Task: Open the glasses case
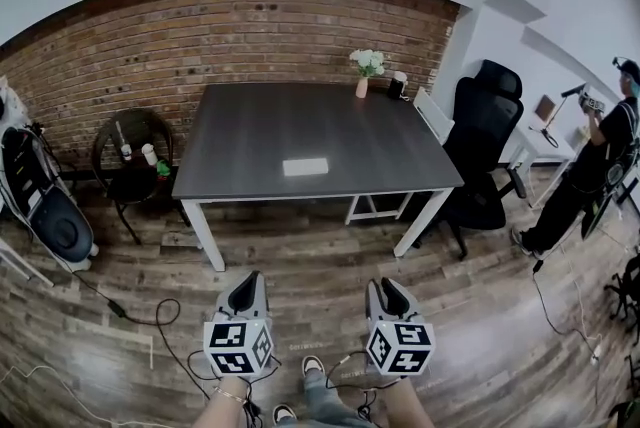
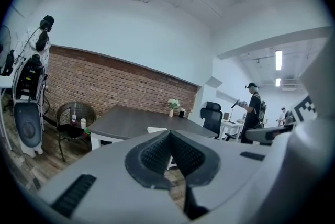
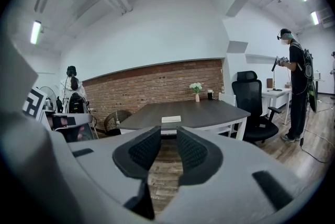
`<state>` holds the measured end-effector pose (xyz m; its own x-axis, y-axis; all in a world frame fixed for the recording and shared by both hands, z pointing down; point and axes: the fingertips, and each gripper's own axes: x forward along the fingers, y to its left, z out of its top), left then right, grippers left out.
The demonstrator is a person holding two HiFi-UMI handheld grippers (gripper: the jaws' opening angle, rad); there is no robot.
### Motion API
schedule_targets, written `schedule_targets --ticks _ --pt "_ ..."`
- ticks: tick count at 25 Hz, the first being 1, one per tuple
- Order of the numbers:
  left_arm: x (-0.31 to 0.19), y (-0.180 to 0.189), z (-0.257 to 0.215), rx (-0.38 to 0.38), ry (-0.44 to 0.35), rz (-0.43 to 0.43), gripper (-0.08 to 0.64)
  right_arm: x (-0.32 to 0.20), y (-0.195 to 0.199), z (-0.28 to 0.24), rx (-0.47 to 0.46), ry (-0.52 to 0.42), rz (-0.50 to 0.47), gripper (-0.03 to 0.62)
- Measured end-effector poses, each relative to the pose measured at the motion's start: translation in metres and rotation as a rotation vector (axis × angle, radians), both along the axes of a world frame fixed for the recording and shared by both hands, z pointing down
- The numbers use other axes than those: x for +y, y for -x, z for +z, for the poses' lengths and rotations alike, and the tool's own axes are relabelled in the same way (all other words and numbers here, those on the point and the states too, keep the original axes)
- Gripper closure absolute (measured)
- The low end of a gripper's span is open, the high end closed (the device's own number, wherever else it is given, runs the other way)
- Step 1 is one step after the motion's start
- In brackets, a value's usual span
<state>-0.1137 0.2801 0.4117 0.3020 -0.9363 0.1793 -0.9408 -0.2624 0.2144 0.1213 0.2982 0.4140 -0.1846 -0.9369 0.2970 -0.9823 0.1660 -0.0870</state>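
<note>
The white glasses case (image 1: 305, 167) lies closed on the dark surface (image 1: 250, 126), close to its front edge and about midway along it, well apart from both grippers. Bare wooden floor (image 1: 320, 256) lies between that edge and the grippers. The left gripper (image 2: 168, 134) has its jaws together at the tips, with nothing held. The right gripper (image 3: 168, 131) has its jaws a narrow gap apart and empty. An office chair (image 1: 480, 146) crowds the right corner, and a wicker chair (image 1: 130, 161) stands off the left edge.
</note>
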Motion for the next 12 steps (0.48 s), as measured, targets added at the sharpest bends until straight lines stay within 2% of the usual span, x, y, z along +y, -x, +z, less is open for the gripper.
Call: schedule_targets --ticks 12 --pt "-0.126 -0.018 -0.015 0.003 -0.013 -0.101 0.565 -0.145 -0.029 -0.017 0.022 -0.018 -0.089 0.495"
